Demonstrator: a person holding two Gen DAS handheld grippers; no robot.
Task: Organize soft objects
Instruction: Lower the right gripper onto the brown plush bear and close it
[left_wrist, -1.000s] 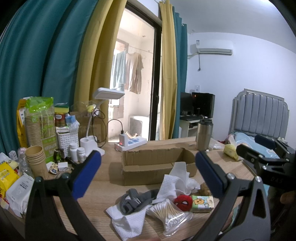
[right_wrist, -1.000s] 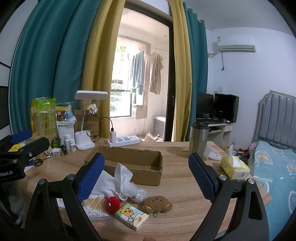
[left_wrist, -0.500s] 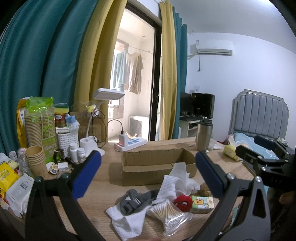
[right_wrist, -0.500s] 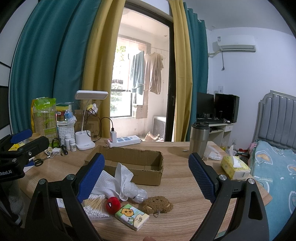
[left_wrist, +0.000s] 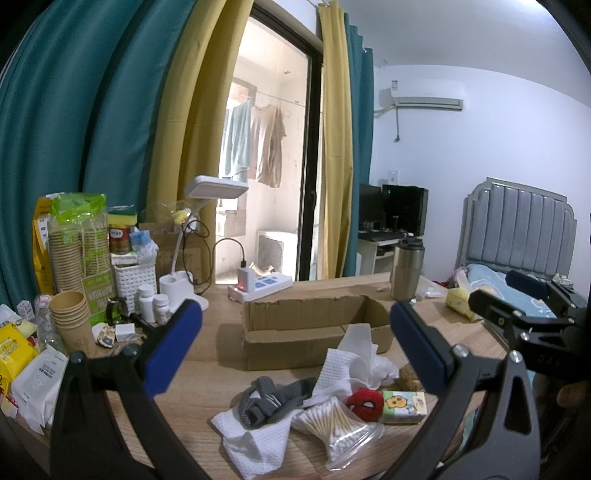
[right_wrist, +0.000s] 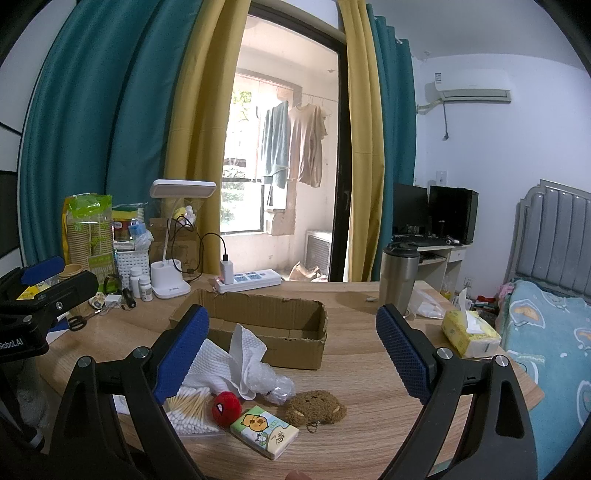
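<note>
A heap of soft things lies on the wooden table in front of an open cardboard box (left_wrist: 314, 325) (right_wrist: 258, 325): white textured cloths (left_wrist: 258, 443) (right_wrist: 229, 354), a grey strap (left_wrist: 266, 398), a bag of cotton swabs (left_wrist: 332, 428) (right_wrist: 188, 410), a red spider-face plush ball (left_wrist: 364, 402) (right_wrist: 226, 408), a cartoon tissue pack (left_wrist: 404, 402) (right_wrist: 264, 430), bubble wrap (right_wrist: 273, 386) and a brown plush keychain (right_wrist: 316, 408). My left gripper (left_wrist: 295, 347) hovers open above the heap. My right gripper (right_wrist: 291, 350) is open too, above the same pile. Nothing is held.
Paper cups (left_wrist: 70, 321), bottles, a white basket, a desk lamp (right_wrist: 173, 236) and a power strip (right_wrist: 251, 278) crowd the table's far left. A steel tumbler (right_wrist: 399, 277) and a yellow tissue pack (right_wrist: 469, 332) stand at the right, with a bed (right_wrist: 546, 332) beyond.
</note>
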